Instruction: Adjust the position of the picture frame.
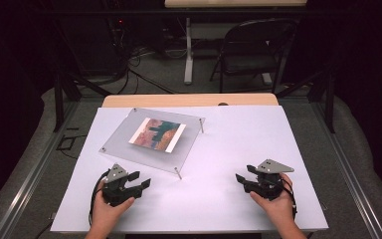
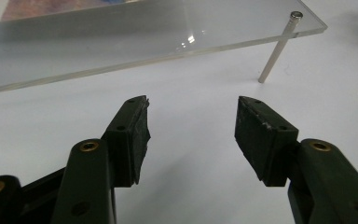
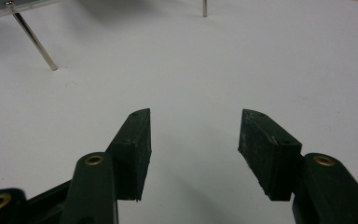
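Ahead of the left gripper (image 1: pixel 140 181), just beyond its fingertips, stands a clear acrylic panel (image 1: pixel 129 154) raised on thin metal pegs, with a coloured print (image 1: pixel 157 133) lying flat under or on its middle. From the left gripper view the panel's near edge (image 2: pixel 135 60) runs across above the fingers, apart from them, and one peg (image 2: pixel 276 52) stands off past the right-hand finger. Both of that gripper's jaws stand wide apart with nothing between them, resting low over the white table sheet (image 1: pixel 219 199). The right gripper (image 1: pixel 243 175) sits well away from the panel, its jaws likewise spread and empty; in its own view the nearest peg (image 3: pixel 33 41) is far off beyond the left-hand finger. By my reading nothing has been started: the panel sits level on all its pegs, untouched, and the whole of the reaching, gripping and handling is left to do.
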### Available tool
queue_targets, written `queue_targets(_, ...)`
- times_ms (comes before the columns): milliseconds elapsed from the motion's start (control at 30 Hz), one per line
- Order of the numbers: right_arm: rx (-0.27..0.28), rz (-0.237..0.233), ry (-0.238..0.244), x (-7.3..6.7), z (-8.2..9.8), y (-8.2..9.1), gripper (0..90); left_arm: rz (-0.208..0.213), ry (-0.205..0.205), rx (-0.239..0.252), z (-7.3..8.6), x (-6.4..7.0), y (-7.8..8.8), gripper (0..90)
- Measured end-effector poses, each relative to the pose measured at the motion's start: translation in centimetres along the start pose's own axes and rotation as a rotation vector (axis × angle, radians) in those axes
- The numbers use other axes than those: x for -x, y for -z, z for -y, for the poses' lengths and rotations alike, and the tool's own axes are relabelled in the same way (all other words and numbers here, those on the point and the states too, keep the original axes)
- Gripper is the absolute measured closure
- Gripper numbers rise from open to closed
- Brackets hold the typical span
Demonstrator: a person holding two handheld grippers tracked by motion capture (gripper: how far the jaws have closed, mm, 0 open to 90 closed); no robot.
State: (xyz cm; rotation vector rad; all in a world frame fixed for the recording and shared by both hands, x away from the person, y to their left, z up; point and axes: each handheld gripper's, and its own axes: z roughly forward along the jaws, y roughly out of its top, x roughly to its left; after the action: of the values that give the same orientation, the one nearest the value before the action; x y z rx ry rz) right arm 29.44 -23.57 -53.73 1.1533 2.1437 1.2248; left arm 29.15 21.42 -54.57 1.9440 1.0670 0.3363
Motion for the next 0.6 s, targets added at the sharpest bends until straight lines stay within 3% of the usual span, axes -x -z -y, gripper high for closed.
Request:
queue_targets(367,0.003,0.007,-0.015,-0.3,-0.2,-0.2,42.6,0.021,0.023,0.012,0.1,0.8,0.0,38.9)
queue_targets(600,-0.001,-0.009,-0.037,-0.3,-0.2,-0.1,46.8,0.037,0.003,0.003,0.0,1.6,-0.3,43.3)
